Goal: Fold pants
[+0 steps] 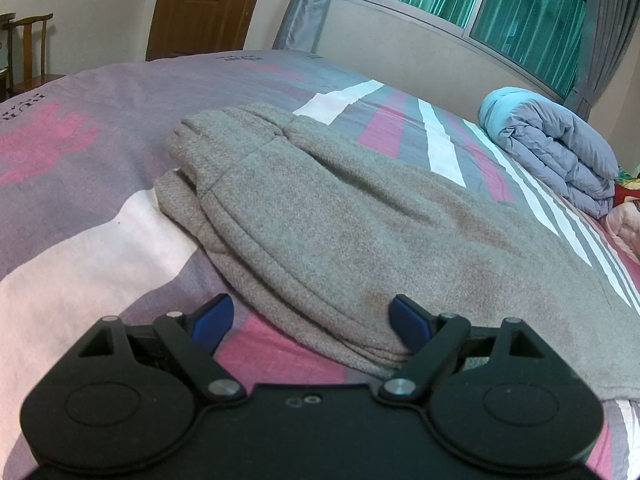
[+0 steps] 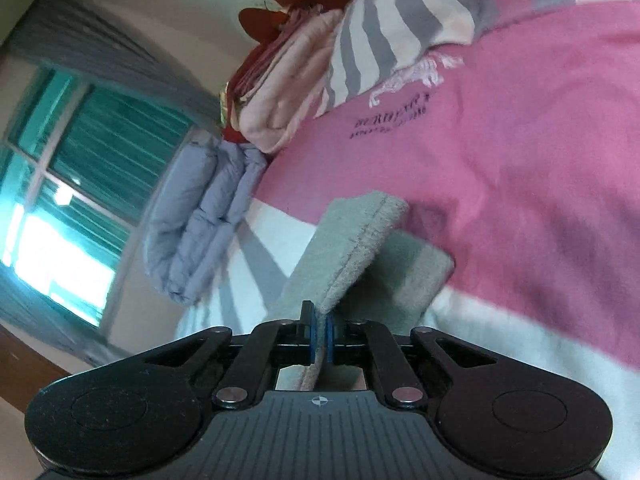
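Observation:
Grey knit pants point(image 1: 328, 216) lie on the bed, folded lengthwise, waistband at the far left. My left gripper point(image 1: 310, 322) is open just above the pants' near edge, its right finger point(image 1: 408, 320) over the fabric and its left finger over the sheet. In the right wrist view my right gripper point(image 2: 319, 330) is shut on the hem end of a grey pant leg point(image 2: 352, 248) and holds it lifted off the bed. The other leg end point(image 2: 408, 272) lies flat beneath it.
The bed sheet point(image 1: 80, 200) is pink, grey and white striped. A folded blue-grey duvet point(image 1: 560, 152) lies by the window wall, also in the right wrist view point(image 2: 200, 224). Folded pink bedding point(image 2: 288, 92) and a striped pillow point(image 2: 400, 28) sit beyond. A door and chair stand behind.

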A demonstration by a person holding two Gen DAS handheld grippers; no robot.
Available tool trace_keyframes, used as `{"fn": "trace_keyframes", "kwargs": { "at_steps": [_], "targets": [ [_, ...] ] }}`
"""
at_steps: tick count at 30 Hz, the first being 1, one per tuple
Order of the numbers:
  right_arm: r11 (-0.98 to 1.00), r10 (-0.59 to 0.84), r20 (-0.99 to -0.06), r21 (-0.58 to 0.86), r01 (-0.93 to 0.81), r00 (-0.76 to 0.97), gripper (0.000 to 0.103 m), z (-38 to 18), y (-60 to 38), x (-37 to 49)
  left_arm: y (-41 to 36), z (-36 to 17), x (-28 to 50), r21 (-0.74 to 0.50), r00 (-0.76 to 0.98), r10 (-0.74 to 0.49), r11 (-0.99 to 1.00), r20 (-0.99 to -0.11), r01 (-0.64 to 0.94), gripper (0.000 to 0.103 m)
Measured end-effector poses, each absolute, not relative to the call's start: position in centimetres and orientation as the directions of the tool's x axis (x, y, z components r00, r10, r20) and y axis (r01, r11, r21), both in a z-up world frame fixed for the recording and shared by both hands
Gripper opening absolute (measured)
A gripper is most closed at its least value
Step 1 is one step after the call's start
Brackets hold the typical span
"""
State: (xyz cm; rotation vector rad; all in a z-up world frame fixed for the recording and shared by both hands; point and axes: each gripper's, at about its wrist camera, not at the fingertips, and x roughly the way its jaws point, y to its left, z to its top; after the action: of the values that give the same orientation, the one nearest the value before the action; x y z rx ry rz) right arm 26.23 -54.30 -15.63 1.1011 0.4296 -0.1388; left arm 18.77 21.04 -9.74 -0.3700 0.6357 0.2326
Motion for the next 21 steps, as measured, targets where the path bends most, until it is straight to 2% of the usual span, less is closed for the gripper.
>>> {"fn": "trace_keyframes", "kwargs": {
  "at_steps": [3,5,6,7,9,14,15,17,18,19,20,21],
  "targets": [
    [0.395,0.151,-0.476,0.832,0.389,0.866,0.005,-17.6,-54.6,26.6,21.0,-9.7,18.7,-0.263,0.782,0.098,0.910,-0.615,-0.321,0.080],
    [0.356,0.156,-0.448,0.857,0.373,0.880,0.007,-17.6,-55.2,25.8,21.0,-9.7,18.6,-0.263,0.783,0.095,0.911,-0.615,-0.317,0.080],
    [0.368,0.136,-0.450,0.850,0.376,0.883,0.016,-17.1,-55.3,25.4,21.0,-9.7,18.7,-0.263,0.783,0.095,0.911,-0.615,-0.317,0.080],
    [0.364,0.115,-0.442,0.852,0.377,0.890,0.029,-16.9,-55.4,24.8,21.1,-9.7,18.7,-0.263,0.783,0.095,0.911,-0.615,-0.318,0.080],
    [0.331,0.097,-0.416,0.870,0.365,0.904,0.040,-16.7,-55.6,23.8,21.0,-9.7,18.7,-0.262,0.782,0.097,0.911,-0.615,-0.319,0.080],
    [0.288,0.110,-0.485,0.851,0.440,0.867,0.041,-16.3,-56.2,24.6,21.0,-9.7,18.8,-0.262,0.782,0.094,0.912,-0.616,-0.316,0.080],
    [0.314,0.114,-0.488,0.844,0.435,0.865,0.047,-15.9,-56.1,24.9,21.0,-9.7,18.8,-0.262,0.782,0.094,0.912,-0.616,-0.316,0.080],
    [0.350,0.128,-0.515,0.823,0.447,0.848,0.047,-16.2,-56.4,26.1,20.9,-9.7,18.8,-0.262,0.782,0.096,0.911,-0.616,-0.319,0.081],
    [0.343,0.135,-0.522,0.822,0.455,0.842,0.031,-16.4,-56.7,27.0,20.8,-9.7,18.9,-0.258,0.781,0.098,0.912,-0.617,-0.319,0.081],
    [0.377,0.139,-0.551,0.798,0.471,0.823,0.007,-16.2,-56.9,28.1,20.8,-9.7,18.8,-0.258,0.781,0.097,0.913,-0.617,-0.317,0.081],
    [0.440,0.131,-0.583,0.759,0.480,0.802,0.007,-15.4,-57.0,29.2,20.9,-9.7,18.8,-0.261,0.782,0.094,0.913,-0.616,-0.315,0.081],
    [0.519,0.120,-0.531,0.754,0.403,0.839,0.006,-13.5,-56.9,29.6,20.9,-9.7,18.7,-0.262,0.783,0.090,0.914,-0.615,-0.311,0.081]
  ]
}}
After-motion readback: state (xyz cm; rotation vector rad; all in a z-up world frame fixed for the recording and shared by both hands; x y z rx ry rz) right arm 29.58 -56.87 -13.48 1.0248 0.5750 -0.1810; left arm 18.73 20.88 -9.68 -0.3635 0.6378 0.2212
